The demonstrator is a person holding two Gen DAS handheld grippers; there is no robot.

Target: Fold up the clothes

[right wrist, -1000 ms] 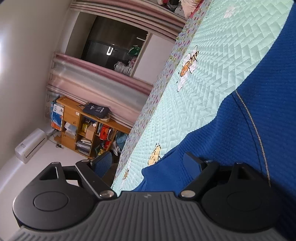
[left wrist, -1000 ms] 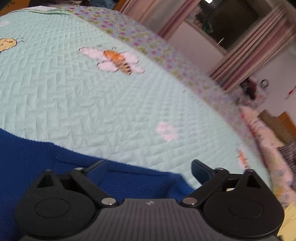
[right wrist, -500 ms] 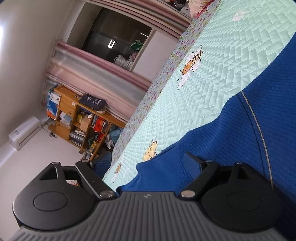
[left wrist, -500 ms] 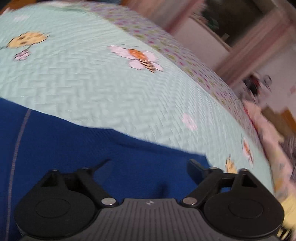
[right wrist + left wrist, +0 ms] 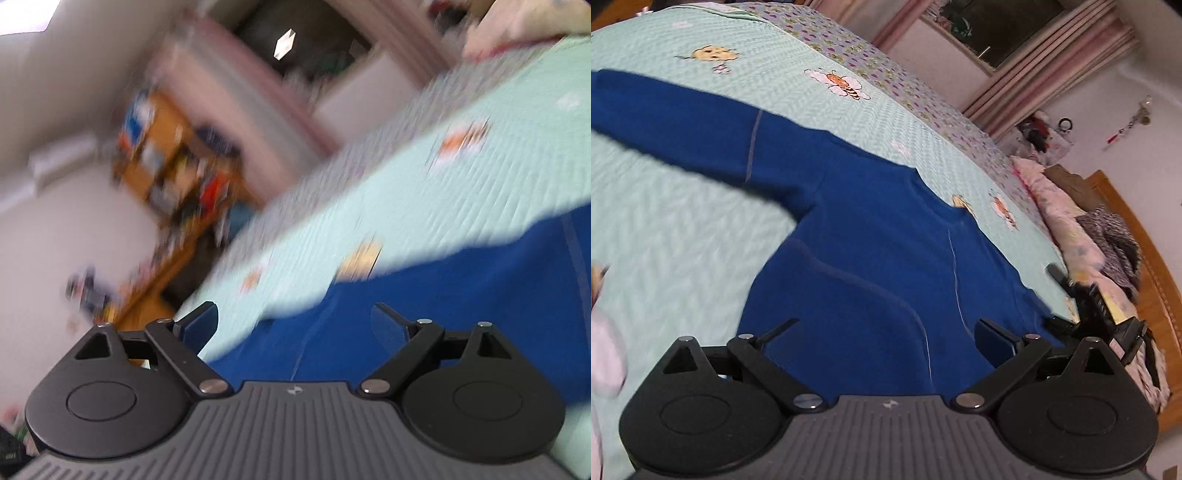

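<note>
A dark blue sweater (image 5: 871, 236) lies spread flat on the mint quilted bedspread (image 5: 683, 229), with one sleeve (image 5: 665, 110) stretched toward the upper left. My left gripper (image 5: 886, 332) hovers over the sweater's lower body, its jaws opening, with nothing pinched between them. In the blurred right wrist view, the right gripper (image 5: 295, 325) hangs over another edge of the sweater (image 5: 461, 288), jaws also opening and holding nothing. A black shape at the sweater's right edge (image 5: 1100, 306) looks like the other gripper.
Pillows and piled clothes (image 5: 1108, 236) lie against a wooden headboard (image 5: 1145, 258) on the right. Pink curtains (image 5: 1034, 74) frame a dark window beyond the bed. A wooden bookshelf (image 5: 177, 162) stands past the bed's side. A pale pink shape (image 5: 605, 362) shows at lower left.
The left gripper pulled back from the sweater, so the whole body and a sleeve now show. The right view rolled and lifted and is now blurred.
</note>
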